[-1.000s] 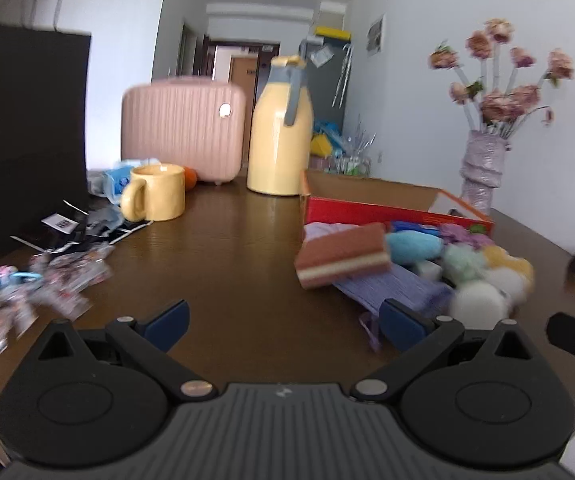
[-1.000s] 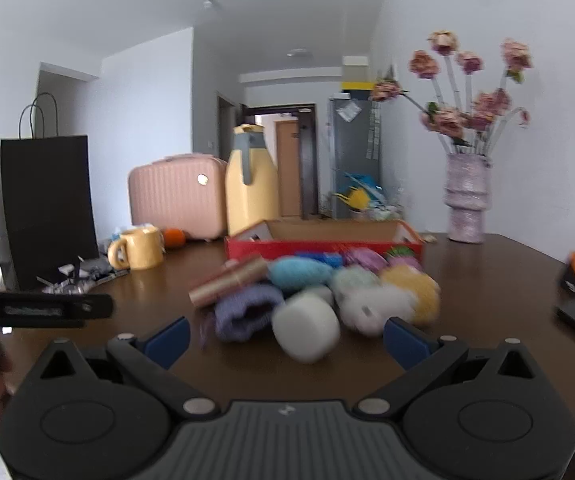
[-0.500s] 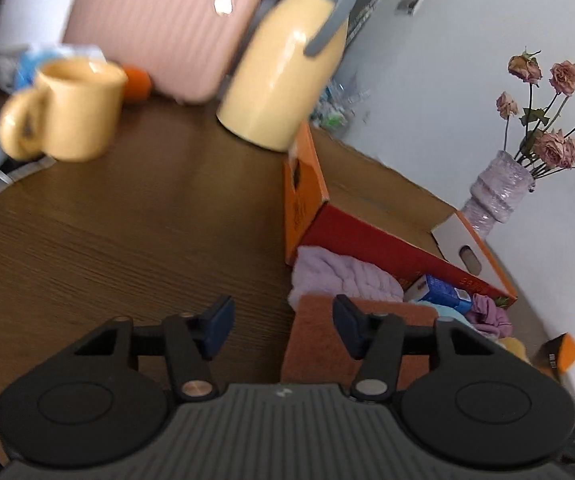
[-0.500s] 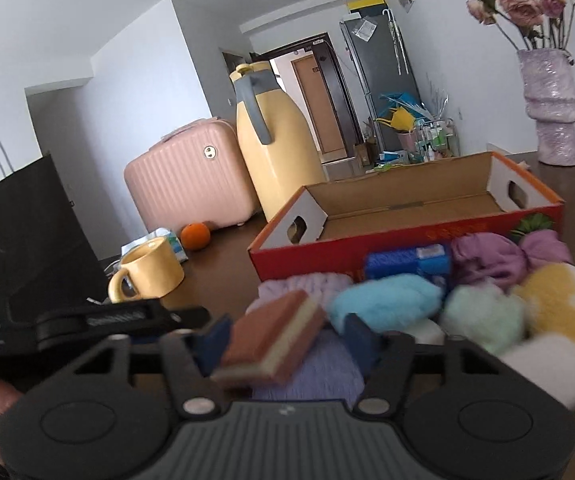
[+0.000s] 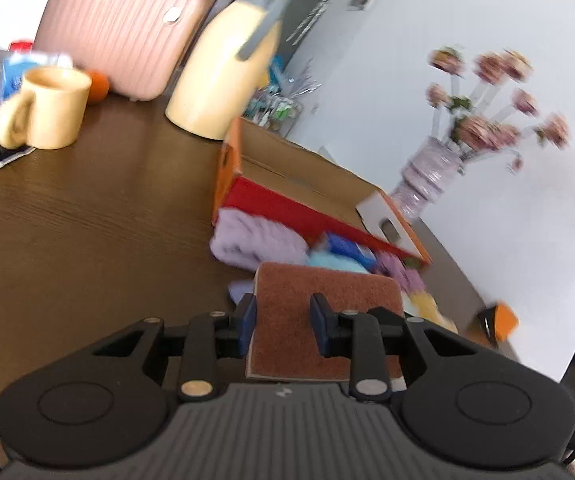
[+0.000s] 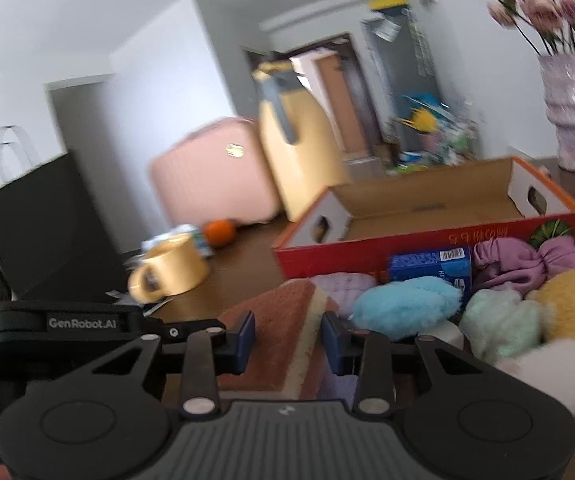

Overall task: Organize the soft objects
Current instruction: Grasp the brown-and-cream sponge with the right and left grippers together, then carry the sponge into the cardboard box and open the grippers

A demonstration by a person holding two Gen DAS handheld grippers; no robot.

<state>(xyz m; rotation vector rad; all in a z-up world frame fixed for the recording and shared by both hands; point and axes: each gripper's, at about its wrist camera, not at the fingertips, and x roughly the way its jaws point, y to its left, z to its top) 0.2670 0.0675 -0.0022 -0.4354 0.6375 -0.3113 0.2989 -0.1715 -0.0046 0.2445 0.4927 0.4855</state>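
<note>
A brown-topped sponge point(image 5: 327, 300) with a yellow side point(image 6: 311, 340) sits tilted at the near left of a pile of soft things in front of the red cardboard box point(image 6: 427, 236). My right gripper point(image 6: 289, 338) is closing, and its blue pads meet the sponge's two sides. My left gripper point(image 5: 283, 320) is closing too. Its left pad stands at the sponge's left edge and its right pad is in front of the brown face, with no pinch visible. The pile holds a blue fluffy ball point(image 6: 407, 304), a mint one point(image 6: 503, 320), a yellow one point(image 6: 567, 304) and a lilac cloth point(image 5: 255, 236).
On the brown table stand a yellow mug point(image 5: 51, 108), a yellow jug point(image 5: 227, 80), a pink case point(image 5: 115, 28), an orange point(image 6: 219, 232) and a black bag point(image 6: 47, 216). A flower vase point(image 5: 423, 188) is at the far right. The box point(image 5: 287, 204) looks empty inside.
Both grippers have come in from wide open over the table to the pile and narrowed. The sponge now lies between the right jaws, and the left gripper has swung right onto it.
</note>
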